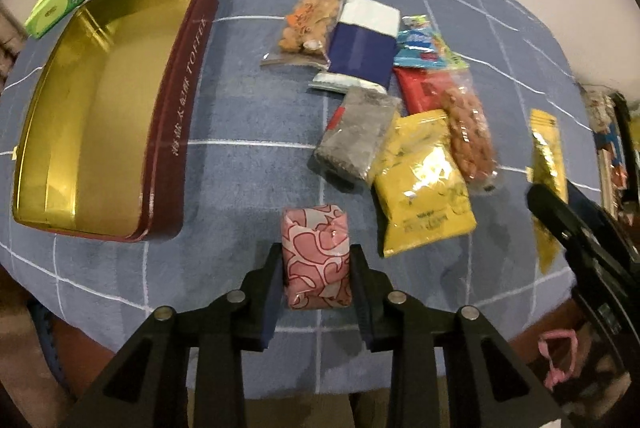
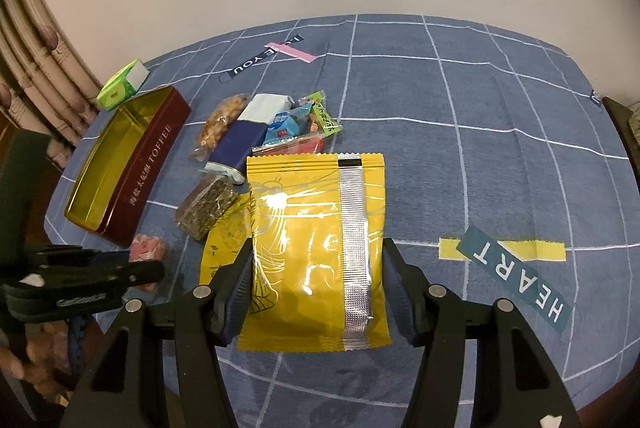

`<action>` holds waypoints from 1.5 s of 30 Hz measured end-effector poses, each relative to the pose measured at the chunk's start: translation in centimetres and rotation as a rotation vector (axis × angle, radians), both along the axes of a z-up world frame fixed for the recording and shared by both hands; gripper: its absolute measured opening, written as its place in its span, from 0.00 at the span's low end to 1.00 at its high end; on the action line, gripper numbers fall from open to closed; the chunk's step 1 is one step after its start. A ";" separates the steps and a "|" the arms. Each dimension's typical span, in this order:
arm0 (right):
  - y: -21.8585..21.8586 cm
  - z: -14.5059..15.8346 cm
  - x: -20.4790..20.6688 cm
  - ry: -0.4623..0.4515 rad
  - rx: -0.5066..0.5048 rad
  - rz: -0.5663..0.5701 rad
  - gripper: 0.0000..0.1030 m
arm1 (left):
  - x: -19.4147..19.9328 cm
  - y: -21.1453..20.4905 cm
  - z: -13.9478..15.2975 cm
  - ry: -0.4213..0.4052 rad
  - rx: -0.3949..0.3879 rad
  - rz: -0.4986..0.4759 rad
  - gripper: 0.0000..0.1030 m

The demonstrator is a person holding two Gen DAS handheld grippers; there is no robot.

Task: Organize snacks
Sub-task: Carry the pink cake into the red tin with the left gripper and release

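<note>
Left wrist view has the left tool (image 1: 316,264) clamped on a small pink patterned packet (image 1: 316,260), its two fingers pressing the packet's sides, the packet just above the blue checked cloth (image 1: 248,156) that covers the worktop near its front edge. Off toward the left edge sits the open toffee tin (image 1: 176,124), dark red outside, gold inside, with nothing visible in it, and a green and white box (image 1: 60,0) lies just beyond its far corner. Around the middle of the worktop the snack pile spreads out: a clear bag of orange-brown pieces (image 1: 308,24), a blue and white pack (image 1: 364,44) resting partly on it, a grey block in clear wrap (image 1: 356,132), a yellow pouch (image 1: 424,180), a red pack (image 1: 420,88), a bag of nuts (image 1: 468,132) and a light blue wrapper (image 1: 420,40), many of them overlapping. Over to the right wrist view, and the right tool (image 2: 318,260) stands at medium width, holding a flat yellow sachet with a silver seam strip (image 2: 320,248) between its fingers, clear of the cloth toward the front edge. That same view catches the left tool at the lower left with the pink packet beside the tin's near corner.
</note>
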State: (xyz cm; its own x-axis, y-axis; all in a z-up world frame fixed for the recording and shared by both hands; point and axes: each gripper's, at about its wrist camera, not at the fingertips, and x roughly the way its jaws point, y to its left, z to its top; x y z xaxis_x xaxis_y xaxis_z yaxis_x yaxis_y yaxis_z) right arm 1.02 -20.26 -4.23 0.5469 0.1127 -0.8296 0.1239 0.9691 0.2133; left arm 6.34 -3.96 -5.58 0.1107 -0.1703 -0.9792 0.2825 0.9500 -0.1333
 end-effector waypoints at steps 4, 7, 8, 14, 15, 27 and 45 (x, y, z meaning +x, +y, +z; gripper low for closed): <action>0.4 0.2 -0.2 -0.006 -0.012 -0.012 0.54 | -0.3 1.8 1.9 -0.051 -0.009 -0.034 0.31; 0.7 0.3 -0.2 -0.004 -0.024 -0.021 0.54 | 0.1 3.4 3.3 -0.107 -0.005 -0.041 0.31; 0.8 0.4 -0.2 -0.005 -0.028 -0.024 0.54 | 0.5 3.9 3.6 -0.129 0.004 -0.039 0.31; 1.7 1.0 -0.1 -0.014 -0.056 -0.032 0.54 | 3.2 8.7 5.1 -0.212 0.068 -0.006 0.31; 1.8 1.1 -0.1 -0.016 -0.059 -0.034 0.54 | 3.8 9.6 5.1 -0.217 0.080 -0.001 0.31; 4.1 2.8 0.7 -0.039 -0.095 -0.044 0.54 | 8.6 17.7 0.3 -0.125 0.166 0.037 0.31; 8.2 3.4 1.5 -0.040 -0.119 0.003 0.54 | 8.1 18.6 -2.0 -0.115 0.231 0.005 0.31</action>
State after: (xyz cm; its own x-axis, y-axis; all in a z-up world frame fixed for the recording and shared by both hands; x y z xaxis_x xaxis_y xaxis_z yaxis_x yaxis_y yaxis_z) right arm 2.54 -12.08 -0.82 0.5799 0.0168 -0.8145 0.1141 0.9883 0.1017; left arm 14.40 14.68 -7.62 0.2240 0.0577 -0.9729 0.2787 0.9528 0.1207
